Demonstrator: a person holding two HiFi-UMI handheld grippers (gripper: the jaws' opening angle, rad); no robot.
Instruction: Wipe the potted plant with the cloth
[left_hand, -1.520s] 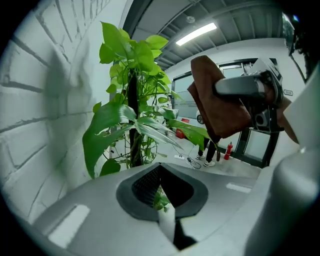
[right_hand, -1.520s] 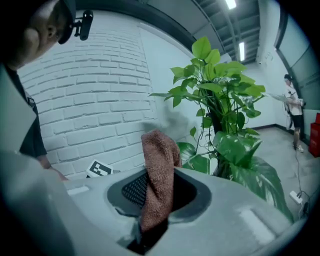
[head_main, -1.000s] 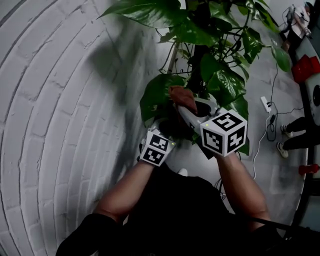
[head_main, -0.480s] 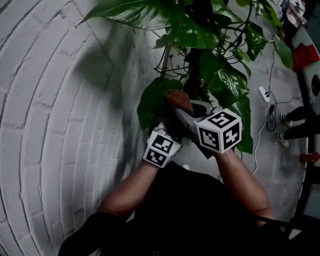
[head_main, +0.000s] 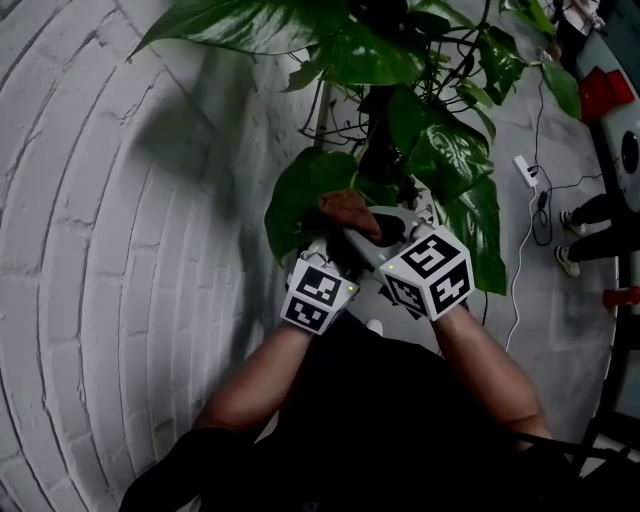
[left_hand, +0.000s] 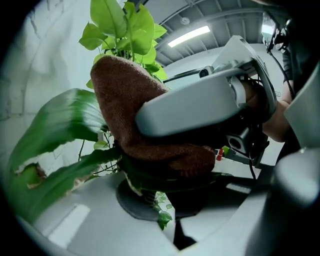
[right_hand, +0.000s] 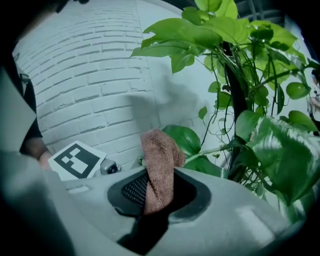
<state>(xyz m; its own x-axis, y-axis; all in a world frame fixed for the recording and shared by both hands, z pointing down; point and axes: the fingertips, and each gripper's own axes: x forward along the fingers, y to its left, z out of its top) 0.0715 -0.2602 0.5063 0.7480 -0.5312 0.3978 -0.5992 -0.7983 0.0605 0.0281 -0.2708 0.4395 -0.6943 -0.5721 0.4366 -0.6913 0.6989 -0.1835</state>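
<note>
The potted plant (head_main: 430, 140) rises beside a white brick wall, with broad glossy leaves. One large leaf (head_main: 300, 195) hangs low at the front. My right gripper (head_main: 362, 228) is shut on a brown terry cloth (head_main: 348, 208), which lies against that leaf. In the right gripper view the cloth (right_hand: 159, 160) stands up from between the jaws of the right gripper (right_hand: 155, 200), with the leaf (right_hand: 186, 139) behind it. My left gripper (head_main: 322, 252) sits just below, shut on the leaf's edge. The left gripper view shows the leaf (left_hand: 55, 130) running leftward from the left gripper (left_hand: 170, 220), with the cloth (left_hand: 130, 110) pressed on top.
The white brick wall (head_main: 90, 250) fills the left side. On the grey floor to the right lie a power strip with a cable (head_main: 527, 170), a person's shoes (head_main: 575, 245) and a red object (head_main: 600, 95). Stems and leaves crowd the space above the grippers.
The right gripper and cloth have slid a little left along the leaf, closer to the left gripper. Both stay shut.
</note>
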